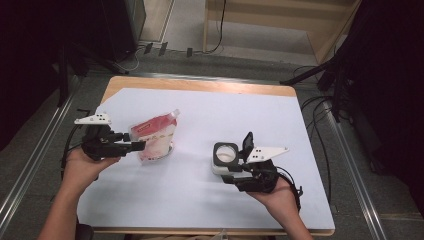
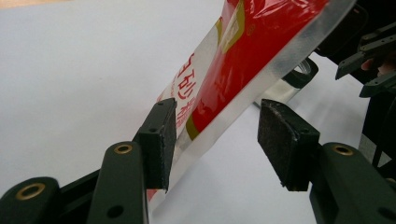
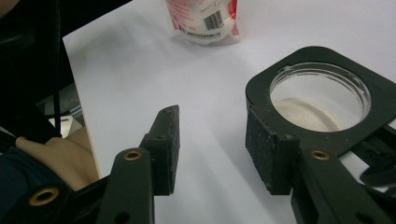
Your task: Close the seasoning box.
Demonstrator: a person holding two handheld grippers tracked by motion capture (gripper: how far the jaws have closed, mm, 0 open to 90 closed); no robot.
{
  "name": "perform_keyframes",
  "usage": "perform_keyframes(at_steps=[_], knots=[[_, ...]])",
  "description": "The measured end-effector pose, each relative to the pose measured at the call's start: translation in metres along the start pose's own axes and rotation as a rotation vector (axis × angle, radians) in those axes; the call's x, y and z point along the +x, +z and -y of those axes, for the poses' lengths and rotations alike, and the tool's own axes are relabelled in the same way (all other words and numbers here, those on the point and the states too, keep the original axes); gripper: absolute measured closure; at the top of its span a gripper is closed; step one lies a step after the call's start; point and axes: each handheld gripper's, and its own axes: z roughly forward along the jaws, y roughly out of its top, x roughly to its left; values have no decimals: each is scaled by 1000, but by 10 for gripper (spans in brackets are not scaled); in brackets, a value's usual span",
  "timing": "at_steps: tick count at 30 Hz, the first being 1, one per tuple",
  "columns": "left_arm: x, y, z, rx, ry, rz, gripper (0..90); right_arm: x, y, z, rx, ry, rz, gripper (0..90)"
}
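Observation:
A red and white pouch (image 1: 152,136) stands tilted at the table's left, its spout corner up. My left gripper (image 1: 137,146) reaches its lower edge from the left. In the left gripper view the pouch's clear seam (image 2: 243,51) runs between the jaws of the left gripper (image 2: 217,116): the left pad (image 2: 159,140) touches it and the right pad stands apart, so the gripper is open. A clear jar with a black square collar (image 1: 225,155) and a raised lid (image 1: 247,142) holds white granules (image 3: 303,114). My right gripper (image 1: 229,175) (image 3: 212,116) is open, its right pad (image 3: 268,149) against the collar (image 3: 261,88).
A white sheet (image 1: 210,115) covers the wooden table, whose back edge (image 1: 200,85) shows bare. Dark stands and cables (image 1: 320,107) line the floor on both sides. The pouch's round base (image 3: 205,18) sits beyond the right gripper. A hand (image 3: 60,149) is low at left.

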Motion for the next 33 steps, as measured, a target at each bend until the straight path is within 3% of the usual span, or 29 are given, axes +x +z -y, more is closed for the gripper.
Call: perform_keyframes(at_steps=[14,17,19,21,26,28,33], knots=[[11,-25,10,12,-3,-23,501,-8,-27,12,-9,35,27,622],[15,-29,12,3,-18,-32,490,-10,-32,14,-11,40,35,642],[20,-32,13,-10,-53,-30,482,-12,-37,15,-22,51,40,667],[24,-30,15,-17,-73,-61,463,-16,-42,15,-34,74,40,718],[29,-20,17,9,-84,-105,449,-22,-47,14,-27,71,64,832],[32,-15,17,16,-102,-99,449,-27,-48,13,-26,82,72,858],[32,-8,16,21,-91,-121,450,-38,-53,14,-37,130,95,900]])
